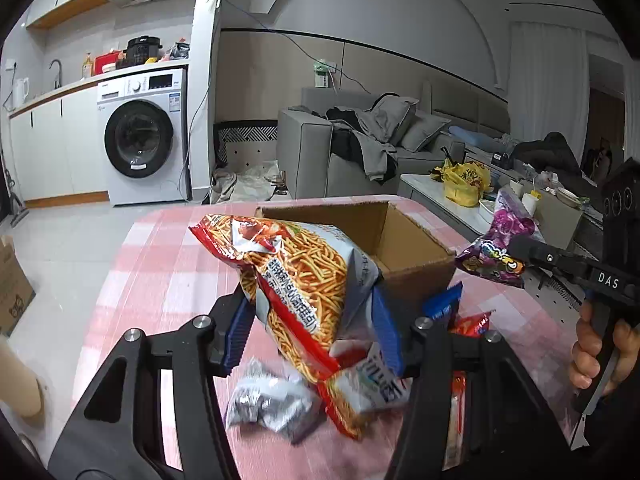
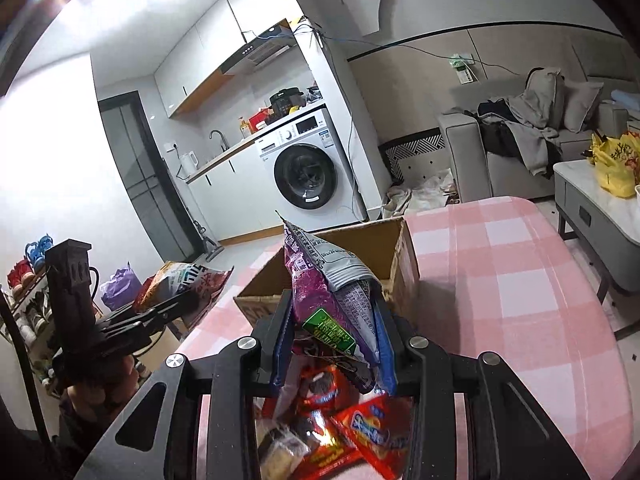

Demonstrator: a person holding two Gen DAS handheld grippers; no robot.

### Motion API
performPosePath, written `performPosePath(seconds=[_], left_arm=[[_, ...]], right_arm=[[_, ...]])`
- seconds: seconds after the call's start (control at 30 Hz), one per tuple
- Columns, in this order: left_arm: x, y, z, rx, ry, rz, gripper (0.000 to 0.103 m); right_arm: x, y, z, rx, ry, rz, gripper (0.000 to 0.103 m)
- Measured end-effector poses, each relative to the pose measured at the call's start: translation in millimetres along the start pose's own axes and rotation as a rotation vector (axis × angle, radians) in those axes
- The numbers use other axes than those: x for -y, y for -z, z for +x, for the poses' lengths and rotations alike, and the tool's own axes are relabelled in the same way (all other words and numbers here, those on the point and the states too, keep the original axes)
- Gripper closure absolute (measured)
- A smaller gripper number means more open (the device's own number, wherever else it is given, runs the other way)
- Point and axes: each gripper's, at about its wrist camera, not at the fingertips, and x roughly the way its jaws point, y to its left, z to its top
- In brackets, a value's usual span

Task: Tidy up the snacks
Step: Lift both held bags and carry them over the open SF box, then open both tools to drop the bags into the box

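Two snack bags hang in the air above the desk, with its pink checked cloth. The left tool is clamped on an orange bag of noodle sticks, lifted just in front of the open cardboard box. The right tool is closed tight on a purple snack bag, also near the box, at its right side. More snack packets lie loose on the desk beneath both tools.
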Motion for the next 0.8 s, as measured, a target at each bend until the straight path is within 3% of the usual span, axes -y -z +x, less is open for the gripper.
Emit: performPosePath(seconds=[0.33, 0.8], left_arm=[[7.9, -30.4, 49.4, 0.004, -0.012, 0.034, 0.052], [22.7, -44.4, 131.7, -0.049, -0.023, 0.048, 0.052]], right_arm=[[-5.7, -25.5, 34.6, -0.001, -0.009, -0.005, 0.067], [7.6, -36.5, 88.0, -0.063, -0.006, 0.024, 0.067]])
